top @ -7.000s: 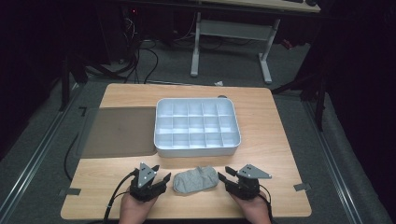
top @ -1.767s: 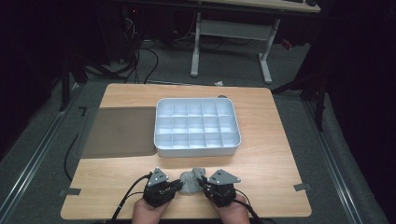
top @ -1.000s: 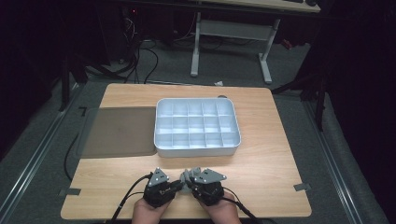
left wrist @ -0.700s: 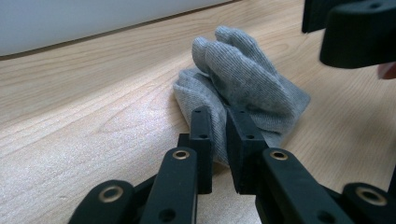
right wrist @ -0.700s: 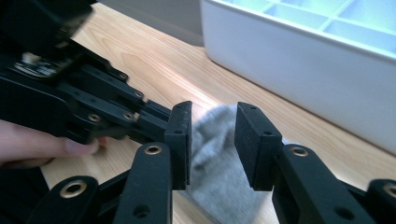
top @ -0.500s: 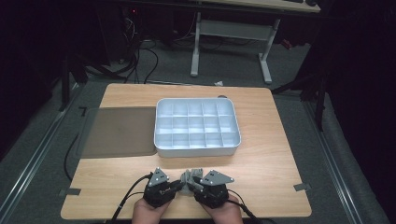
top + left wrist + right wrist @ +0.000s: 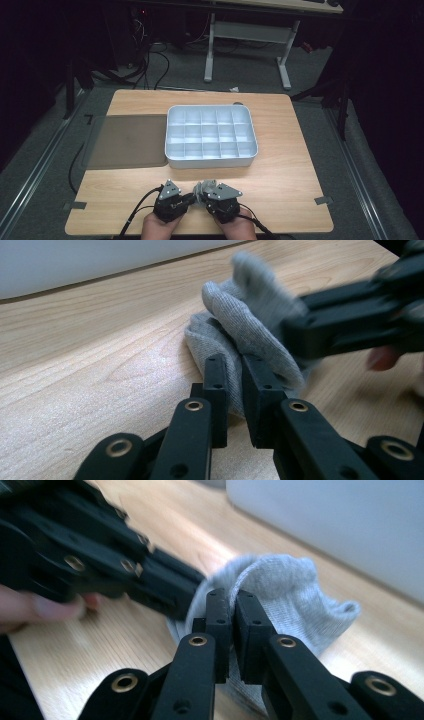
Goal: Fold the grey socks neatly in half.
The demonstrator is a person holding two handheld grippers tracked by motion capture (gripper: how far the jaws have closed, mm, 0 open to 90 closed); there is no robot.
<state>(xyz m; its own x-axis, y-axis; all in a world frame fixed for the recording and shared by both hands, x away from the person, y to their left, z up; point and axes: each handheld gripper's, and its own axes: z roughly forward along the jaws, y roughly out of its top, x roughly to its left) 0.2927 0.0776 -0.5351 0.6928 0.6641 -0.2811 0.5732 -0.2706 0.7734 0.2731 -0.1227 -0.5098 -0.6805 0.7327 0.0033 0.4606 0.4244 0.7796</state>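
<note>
**Both Grippers Pinched One Grey Sock at the Desk's Near Edge**

The grey sock (image 7: 201,189) lay bunched on the wooden desk (image 7: 285,165), near its front edge, between the two grippers and well apart from the white compartment tray (image 7: 211,137). The left gripper (image 7: 235,390) had its fingers clenched on a fold of the sock, cloth visibly squeezed between the pads. The right gripper (image 7: 231,625) had just been closing, and its fingers were grasping another fold of the same sock, with knit fabric caught in the narrow gap.

Judging from this, the main risk was slippage. Each grip seemed to hold only a thin ridge of soft knit, so a pull in opposite directions could drag the cloth out of one pair of fingers. The two grippers also sat very close together, almost nose to nose, and a careless turn could knock them against each other or trap a cable. Stretching too hard might distort the elastic weave.

The sock looked soft, ribbed and limp, rumpled into a rounded heap. The desk was smooth pale wood grain. The tray was rigid, glossy plastic with square cells, all apparently empty. Beside it lay a flat, dull grey-brown mat (image 7: 127,141).
</note>
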